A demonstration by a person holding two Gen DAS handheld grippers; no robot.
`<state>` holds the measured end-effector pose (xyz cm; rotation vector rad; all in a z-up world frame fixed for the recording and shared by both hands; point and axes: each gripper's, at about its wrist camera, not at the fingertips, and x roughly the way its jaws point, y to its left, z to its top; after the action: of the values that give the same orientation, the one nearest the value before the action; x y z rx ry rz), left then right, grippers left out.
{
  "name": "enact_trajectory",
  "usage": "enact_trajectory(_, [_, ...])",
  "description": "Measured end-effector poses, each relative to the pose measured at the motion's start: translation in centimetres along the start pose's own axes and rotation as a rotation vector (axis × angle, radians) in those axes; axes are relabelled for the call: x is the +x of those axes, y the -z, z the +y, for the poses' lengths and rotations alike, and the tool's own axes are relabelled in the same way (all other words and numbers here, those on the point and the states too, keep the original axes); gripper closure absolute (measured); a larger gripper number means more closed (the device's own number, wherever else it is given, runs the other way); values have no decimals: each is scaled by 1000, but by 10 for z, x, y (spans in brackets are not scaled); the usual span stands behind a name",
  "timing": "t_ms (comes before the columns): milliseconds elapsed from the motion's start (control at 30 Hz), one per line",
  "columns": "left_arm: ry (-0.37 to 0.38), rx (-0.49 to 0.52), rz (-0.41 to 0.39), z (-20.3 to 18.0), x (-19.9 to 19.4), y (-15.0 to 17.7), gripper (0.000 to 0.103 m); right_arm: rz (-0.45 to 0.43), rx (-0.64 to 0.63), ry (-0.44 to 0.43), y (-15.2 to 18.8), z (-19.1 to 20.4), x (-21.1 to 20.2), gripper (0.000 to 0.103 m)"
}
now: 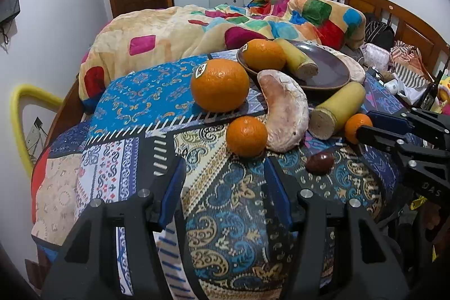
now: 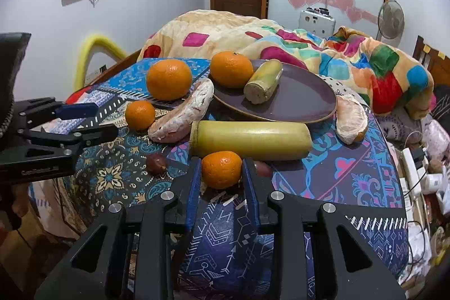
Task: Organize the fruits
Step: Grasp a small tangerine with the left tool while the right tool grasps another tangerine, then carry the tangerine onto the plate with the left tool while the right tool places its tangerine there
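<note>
A dark purple plate [image 2: 303,100] on the patterned cloth holds a large orange [image 2: 231,69] and a short sugarcane piece [image 2: 263,85]. Beside it lie another large orange [image 1: 220,85], two pomelo segments [image 1: 284,108] [image 2: 350,118], a long sugarcane piece [image 2: 250,139], a small mandarin [image 1: 246,135] and a brown date [image 1: 320,162]. My right gripper [image 2: 222,173] has its fingers either side of a second small mandarin [image 2: 221,169], touching or nearly so. My left gripper [image 1: 225,182] is open and empty, just short of the first mandarin.
A colourful blanket [image 1: 197,27] is heaped behind the plate. A wooden headboard [image 1: 393,16] and cluttered items stand at the right. A second dark fruit [image 2: 263,168] peeks out behind the right finger.
</note>
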<state>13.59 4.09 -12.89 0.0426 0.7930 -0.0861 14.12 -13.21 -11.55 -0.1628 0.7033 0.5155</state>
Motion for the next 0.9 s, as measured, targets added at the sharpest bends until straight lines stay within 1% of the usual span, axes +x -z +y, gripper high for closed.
enact_trajectory(67, [5, 1, -2, -1, 3, -4, 45, -9, 14, -10, -3, -4, -3, 76])
enact_trajectory(167, [10, 7, -1, -3, 11, -10, 46, -41, 13, 8, -10, -8, -10, 76])
enact_trajectory(267, [17, 12, 7, -7, 20, -15, 51, -65, 15, 23, -17, -13, -14, 76])
enact_trajectory(333, [30, 9, 12, -7, 24, -18, 53, -78, 11, 45, -21, -18, -16, 76])
enact_trajectory(433, [51, 4, 19, -8, 30, -20, 60, -83, 12, 62, -24, -25, -16, 76])
enact_trajectory(467, [66, 4, 21, -9, 31, -20, 67, -83, 14, 66, -24, -27, -15, 76])
enact_trajectory(667, [56, -7, 19, -9, 30, -25, 67, -78, 31, 83, -23, -40, -14, 76])
enact_trajectory(900, [52, -2, -39, -15, 13, -47, 67, -98, 36, 99, -32, -50, -17, 76])
